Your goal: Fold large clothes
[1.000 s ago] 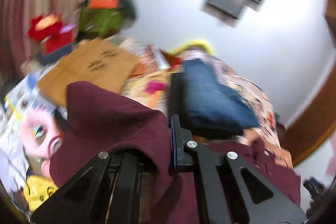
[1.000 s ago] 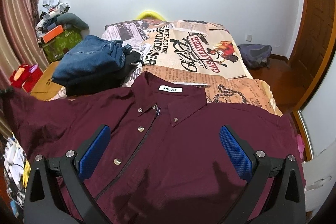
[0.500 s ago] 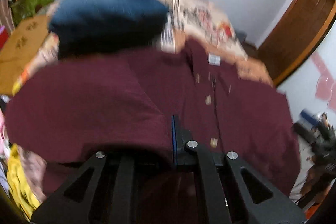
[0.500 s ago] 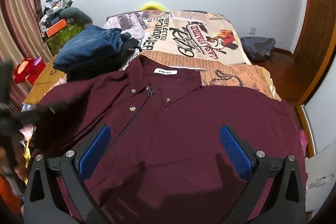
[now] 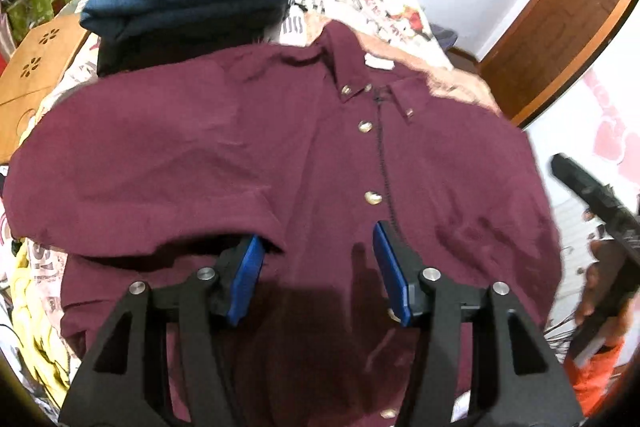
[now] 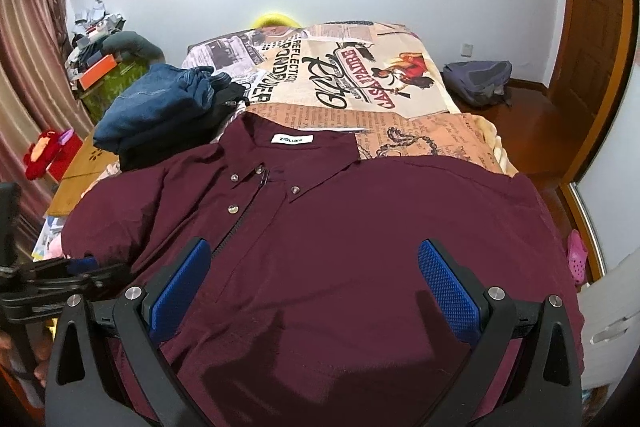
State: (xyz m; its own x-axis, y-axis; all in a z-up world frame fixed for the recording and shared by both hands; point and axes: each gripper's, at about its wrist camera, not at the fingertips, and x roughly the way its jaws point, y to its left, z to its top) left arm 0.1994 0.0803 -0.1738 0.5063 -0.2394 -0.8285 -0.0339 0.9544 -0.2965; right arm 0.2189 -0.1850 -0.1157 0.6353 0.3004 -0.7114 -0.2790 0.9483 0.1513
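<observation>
A large maroon button-up shirt lies front up on the bed, collar away from me; it also shows in the right wrist view. Its left sleeve is folded in over the body. My left gripper is open and empty just above the shirt, its left pad beside the sleeve's edge. My right gripper is open and empty, hovering over the shirt's lower middle. The left gripper also shows in the right wrist view at the shirt's left edge.
A pile of folded blue jeans over dark clothes sits at the bed's left beyond the shirt. The printed bedspread stretches to the far wall. A wooden stool and clutter stand left of the bed; a backpack lies on the floor right.
My left gripper carried the left sleeve in over the shirt's body, then opened and let it go. The right gripper stayed open and barely moved.
</observation>
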